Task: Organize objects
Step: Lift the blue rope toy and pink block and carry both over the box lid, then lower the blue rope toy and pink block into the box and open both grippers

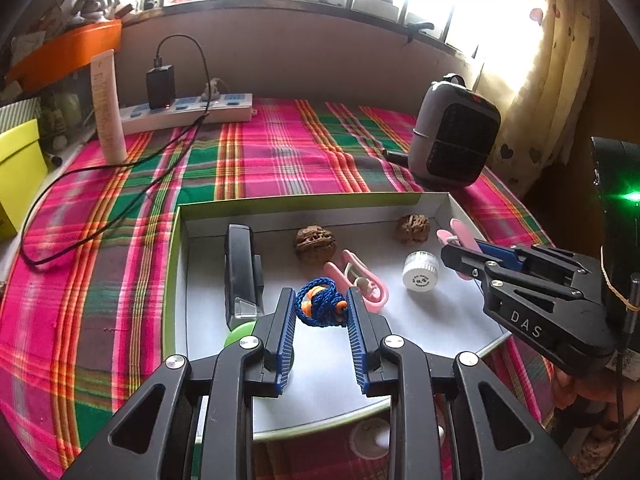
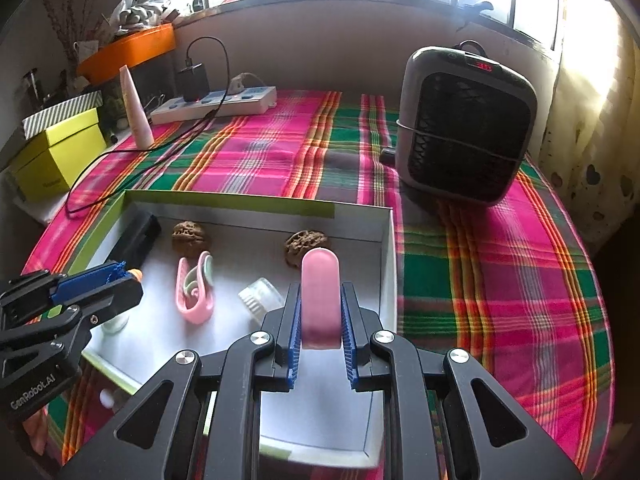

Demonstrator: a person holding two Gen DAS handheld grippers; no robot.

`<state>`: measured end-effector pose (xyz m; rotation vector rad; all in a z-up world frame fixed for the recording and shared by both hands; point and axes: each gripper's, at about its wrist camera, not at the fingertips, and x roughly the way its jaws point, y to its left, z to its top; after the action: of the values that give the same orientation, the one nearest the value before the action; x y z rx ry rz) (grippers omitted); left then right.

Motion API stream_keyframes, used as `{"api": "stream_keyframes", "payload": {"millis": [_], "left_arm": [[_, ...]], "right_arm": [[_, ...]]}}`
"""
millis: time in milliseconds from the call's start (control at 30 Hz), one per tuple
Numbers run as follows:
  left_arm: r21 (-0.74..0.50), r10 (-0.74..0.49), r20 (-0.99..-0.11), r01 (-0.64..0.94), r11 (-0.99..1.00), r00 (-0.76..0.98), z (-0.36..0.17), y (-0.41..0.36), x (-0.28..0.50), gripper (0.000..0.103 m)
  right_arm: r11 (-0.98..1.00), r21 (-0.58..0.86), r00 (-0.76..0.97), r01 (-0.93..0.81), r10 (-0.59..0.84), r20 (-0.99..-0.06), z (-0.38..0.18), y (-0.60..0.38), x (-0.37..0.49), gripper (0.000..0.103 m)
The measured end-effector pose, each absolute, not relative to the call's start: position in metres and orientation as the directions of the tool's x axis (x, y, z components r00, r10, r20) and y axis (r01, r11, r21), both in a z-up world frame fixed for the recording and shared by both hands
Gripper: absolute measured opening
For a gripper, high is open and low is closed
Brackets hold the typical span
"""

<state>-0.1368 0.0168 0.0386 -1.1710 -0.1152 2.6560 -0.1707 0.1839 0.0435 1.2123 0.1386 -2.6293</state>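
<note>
Holding stuff in both hands right now: your left gripper (image 1: 322, 308) has its blue ribbed pads pinched narrow on a little bundle of blue braided cord with orange earplugs (image 1: 320, 304), which sits right at the fingertips, above the white floor of the shallow cardboard box lid with green outer walls (image 1: 298, 202). Your right gripper (image 2: 320, 312) is clamped tight on a pink rounded plastic clip (image 2: 320, 292); the clip sticks out past the tips, up over the box's right side.

Down in the box, ahead of your left gripper, you've got a black stapler (image 1: 240, 272) on the left, two brown wrinkly walnuts (image 1: 314, 242) near the far wall, a second pink clip (image 1: 360, 280) lying flat just beyond the cord bundle, and a small clear jar with a white ribbed cap (image 1: 420, 270) tipped on its side near the right gripper.

Box sits on a pink-and-green plaid tablecloth (image 2: 500, 280). A grey fan heater (image 2: 466, 124) stands off to the right, and a white power strip (image 1: 188, 110) lies at the back.
</note>
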Motion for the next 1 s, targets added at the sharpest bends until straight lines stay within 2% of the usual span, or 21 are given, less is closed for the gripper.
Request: {"api": "stream_keyframes", "payload": {"millis": [1000], "left_arm": [[-0.102,0.187,-0.739,-0.167,-0.981,-0.647,0.027,0.026,-0.165,0.025]], "right_arm": [[-0.963,0.004,-0.620,0.268,-0.176,-0.765,0.032,0.180,-0.185,0.019]]}}
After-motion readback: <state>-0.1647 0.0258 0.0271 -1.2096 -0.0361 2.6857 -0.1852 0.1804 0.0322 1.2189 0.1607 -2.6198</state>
